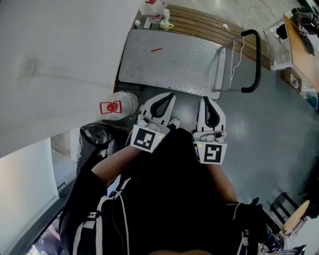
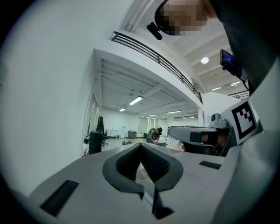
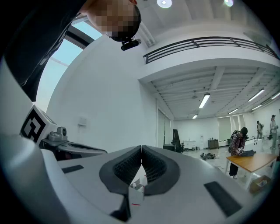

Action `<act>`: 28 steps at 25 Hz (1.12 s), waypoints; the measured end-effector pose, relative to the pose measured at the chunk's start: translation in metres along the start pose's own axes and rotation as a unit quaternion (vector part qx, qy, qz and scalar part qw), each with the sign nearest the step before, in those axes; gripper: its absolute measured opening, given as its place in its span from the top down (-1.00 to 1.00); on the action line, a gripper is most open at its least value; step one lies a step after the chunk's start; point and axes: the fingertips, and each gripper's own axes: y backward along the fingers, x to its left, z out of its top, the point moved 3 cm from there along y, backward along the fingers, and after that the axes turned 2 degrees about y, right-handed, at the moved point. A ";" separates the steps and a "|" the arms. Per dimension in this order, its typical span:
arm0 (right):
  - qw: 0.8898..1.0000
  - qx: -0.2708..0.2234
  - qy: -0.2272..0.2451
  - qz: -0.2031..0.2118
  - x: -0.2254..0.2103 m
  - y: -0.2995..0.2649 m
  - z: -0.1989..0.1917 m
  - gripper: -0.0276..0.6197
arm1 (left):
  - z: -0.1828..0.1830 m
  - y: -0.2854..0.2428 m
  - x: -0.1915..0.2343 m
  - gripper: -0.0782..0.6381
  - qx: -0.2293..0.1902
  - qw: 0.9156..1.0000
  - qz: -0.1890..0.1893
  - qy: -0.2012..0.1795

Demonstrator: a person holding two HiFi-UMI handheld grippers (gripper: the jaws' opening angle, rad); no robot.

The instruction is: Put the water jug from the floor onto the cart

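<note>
Silver checker-plate marks the cart [image 1: 169,62] below me in the head view. Its deck is bare, with some small bottles [image 1: 155,10] just past the cart's far end, so there's room for the load. The water jug [image 1: 119,105] is on the floor just beside the cart's near left corner, not yet touched. My left tongs [image 1: 169,98] and right tongs [image 1: 206,102] hover side by side over the cart's near edge, held level, since I reckon I'm only lining up. Left gripper view: pads pressed together with nothing between them. Right gripper view: the same, tips meeting and empty, with a sliver of the cart's deck showing beneath.
</note>
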 end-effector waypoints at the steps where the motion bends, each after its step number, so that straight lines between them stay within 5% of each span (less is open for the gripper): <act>1: 1.000 -0.003 0.001 0.001 0.000 0.000 0.001 0.86 | 0.000 0.000 0.000 0.73 0.001 1.000 0.001 -0.001; 9: 0.997 0.062 -0.026 0.045 0.017 0.001 -0.034 0.85 | -0.021 0.019 0.002 0.73 0.025 0.999 0.025 0.003; 17: 0.997 0.054 -0.026 0.045 0.042 -0.008 -0.034 0.85 | -0.035 0.051 0.043 0.73 0.036 0.996 0.053 0.058; 20: 0.998 0.044 -0.012 0.041 0.056 -0.012 -0.027 0.85 | -0.058 0.067 0.063 0.73 0.069 0.994 0.054 0.061; 24: 0.998 0.051 -0.010 0.044 0.081 -0.032 -0.027 0.85 | -0.091 0.094 0.087 0.73 0.122 0.991 0.046 0.016; 28: 0.996 0.061 -0.008 0.067 0.123 -0.059 -0.025 0.85 | -0.126 0.127 0.145 0.73 0.168 0.979 0.079 0.084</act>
